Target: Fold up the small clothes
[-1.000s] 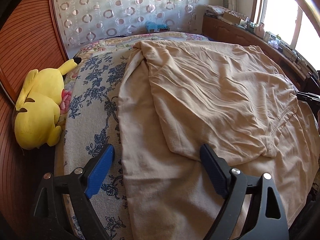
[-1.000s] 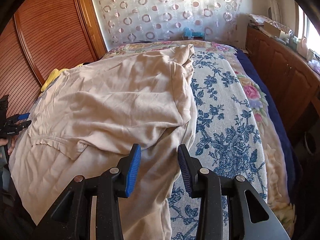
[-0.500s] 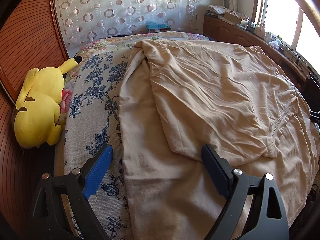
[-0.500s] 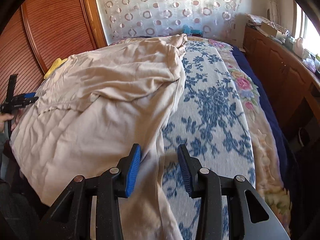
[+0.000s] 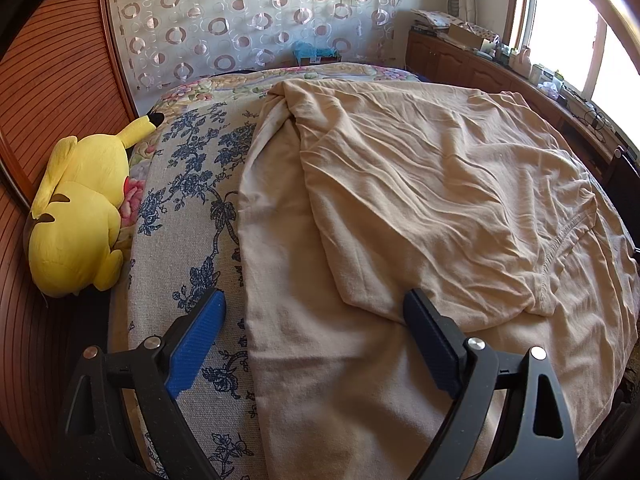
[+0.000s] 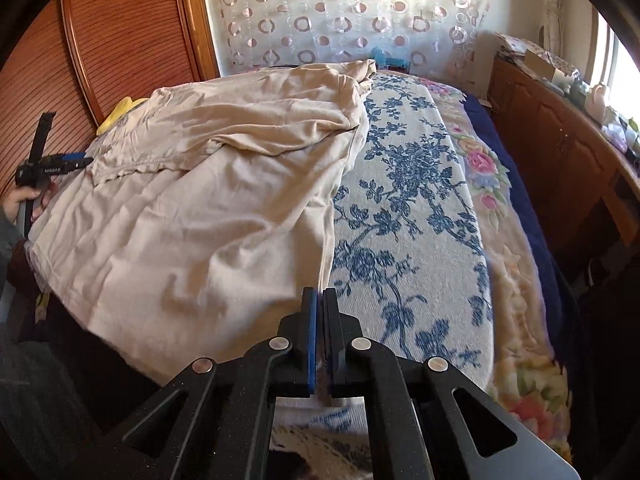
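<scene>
While half-folded, beige shirt [image 5: 420,200], creased, hem showing

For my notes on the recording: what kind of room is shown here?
Most likely a bedroom in a home: a wide bed with a blue floral cover, a yellow plush toy beside it, and a curtain with circle patterns behind.

A bed with a blue-flowered white cover [image 6: 404,216] fills the room. Behind its head hangs a sheer white curtain printed with rings [image 5: 248,20]. A ribbed reddish-brown wooden wall [image 5: 52,92] runs along one side, a yellow plush toy [image 5: 80,216] lying against it. Opposite, a low brown wooden cabinet [image 6: 560,148], cluttered on top, stands under a bright sunlit window [image 5: 568,28].
</scene>
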Demonstrator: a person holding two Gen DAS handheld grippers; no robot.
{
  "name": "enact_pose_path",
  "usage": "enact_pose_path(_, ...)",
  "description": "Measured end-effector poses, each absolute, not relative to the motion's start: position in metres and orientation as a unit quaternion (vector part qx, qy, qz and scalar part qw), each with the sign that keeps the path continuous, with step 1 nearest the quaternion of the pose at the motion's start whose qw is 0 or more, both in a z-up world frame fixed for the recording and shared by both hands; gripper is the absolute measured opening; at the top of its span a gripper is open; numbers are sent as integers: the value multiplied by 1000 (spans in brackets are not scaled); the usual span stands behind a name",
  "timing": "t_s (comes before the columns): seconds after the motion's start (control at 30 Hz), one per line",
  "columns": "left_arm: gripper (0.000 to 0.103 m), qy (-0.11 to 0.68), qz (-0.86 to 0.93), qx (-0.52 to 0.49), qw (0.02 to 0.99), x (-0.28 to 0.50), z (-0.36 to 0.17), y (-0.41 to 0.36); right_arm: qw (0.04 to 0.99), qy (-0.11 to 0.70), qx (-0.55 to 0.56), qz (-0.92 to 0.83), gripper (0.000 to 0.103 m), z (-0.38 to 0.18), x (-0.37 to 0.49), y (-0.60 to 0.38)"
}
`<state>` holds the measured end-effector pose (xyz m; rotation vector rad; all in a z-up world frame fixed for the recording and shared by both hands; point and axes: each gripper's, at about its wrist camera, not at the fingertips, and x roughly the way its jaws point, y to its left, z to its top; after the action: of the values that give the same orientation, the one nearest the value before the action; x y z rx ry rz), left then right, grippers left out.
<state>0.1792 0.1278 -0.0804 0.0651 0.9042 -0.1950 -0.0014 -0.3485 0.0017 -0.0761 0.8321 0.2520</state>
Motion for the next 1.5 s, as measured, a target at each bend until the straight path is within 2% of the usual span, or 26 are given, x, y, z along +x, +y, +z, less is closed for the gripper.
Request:
enact_pose_path(0.37,91,436,-94,31,894,179,-80,128,925,361,-20,115,3,34,-16,-349)
enact_pose_path(0.43,91,436,-94,31,894,179,-80,128,929,350,-27,116,9,39,-12,-342)
enact_pose_path(0.5,91,436,-94,31,895,179,-80,128,933,340,-34,114,21,44,-4,-334)
enact_pose_path(0.63,91,436,-94,31,895,179,-80,128,936,329,-43,116,30,51,13,-319)
enact_pose_path(0.67,91,436,-94,31,895,179,-80,128,937,326,-45,117,37,53,17,-315)
enact_pose_path(0.8,91,436,-94,31,895,179,-80,128,937,327,-38,115,48,51,39,-310)
enact_pose_path(1.23,91,436,-94,31,895,179,-80,128,914,392,62,86,51,19,140,-314)
enact_pose_path(1.5,91,435,-94,31,895,179,-81,128,914,396,39,74,51,5,155,-305)
